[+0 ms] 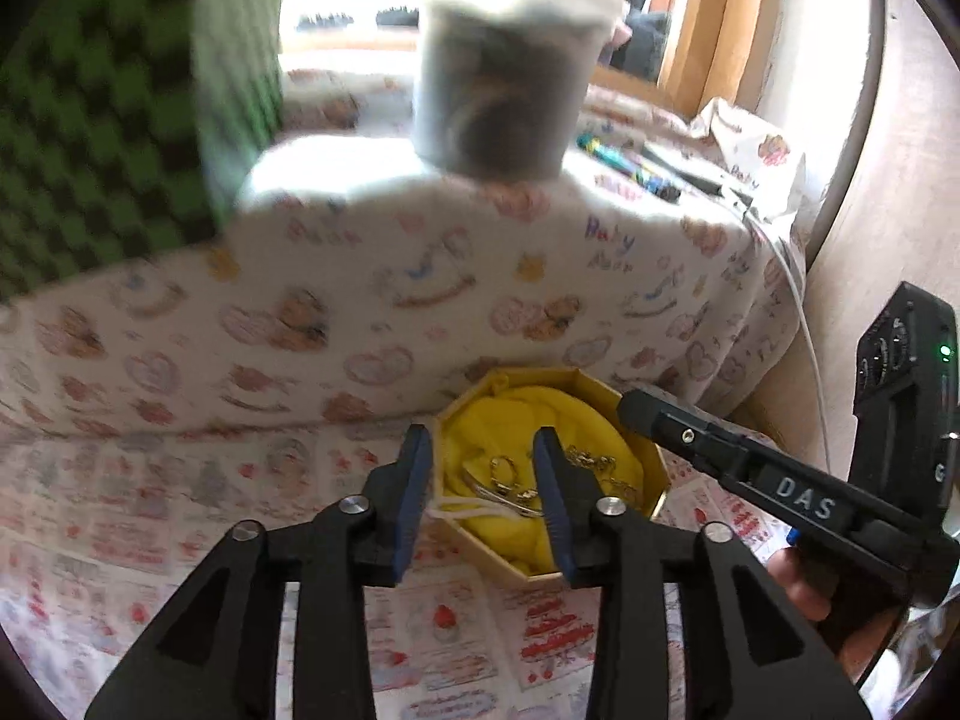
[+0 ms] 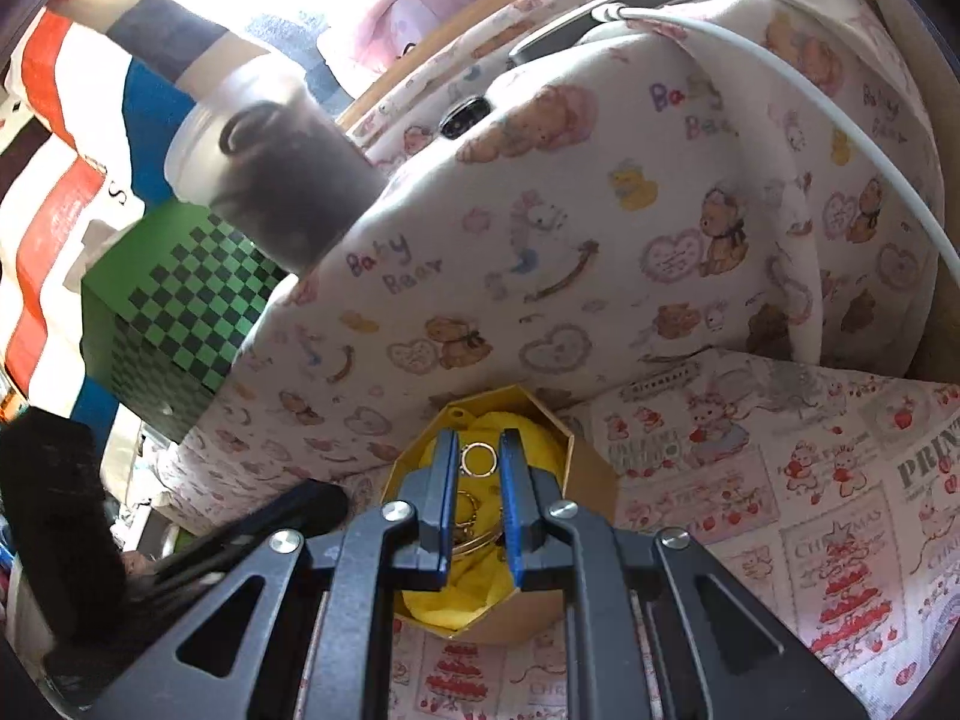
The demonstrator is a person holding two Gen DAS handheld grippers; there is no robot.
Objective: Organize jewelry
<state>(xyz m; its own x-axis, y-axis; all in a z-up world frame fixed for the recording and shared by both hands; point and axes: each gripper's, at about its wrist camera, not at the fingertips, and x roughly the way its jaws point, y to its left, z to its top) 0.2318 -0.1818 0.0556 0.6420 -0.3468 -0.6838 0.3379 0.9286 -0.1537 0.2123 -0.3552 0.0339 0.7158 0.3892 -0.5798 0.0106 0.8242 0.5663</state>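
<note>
An octagonal gold box (image 1: 651,468) lined with yellow cloth sits on the printed cloth; it also shows in the right wrist view (image 2: 591,474). Gold rings and a chain (image 1: 510,480) lie on the yellow cloth. My left gripper (image 1: 483,456) is open and empty, hovering over the box's left part. My right gripper (image 2: 478,459) has its jaws narrowly apart around a gold ring (image 2: 478,458); whether they touch it is unclear. More gold jewelry (image 2: 474,531) lies between its fingers lower down. The right gripper's body (image 1: 780,486) reaches in from the right.
A pillow in a bear-print cover (image 1: 420,276) rises just behind the box. A translucent cup with dark contents (image 1: 498,84) stands on it. A green checkered box (image 2: 180,306) is at the left. A white cable (image 2: 840,120) and a phone (image 2: 468,114) lie on the pillow.
</note>
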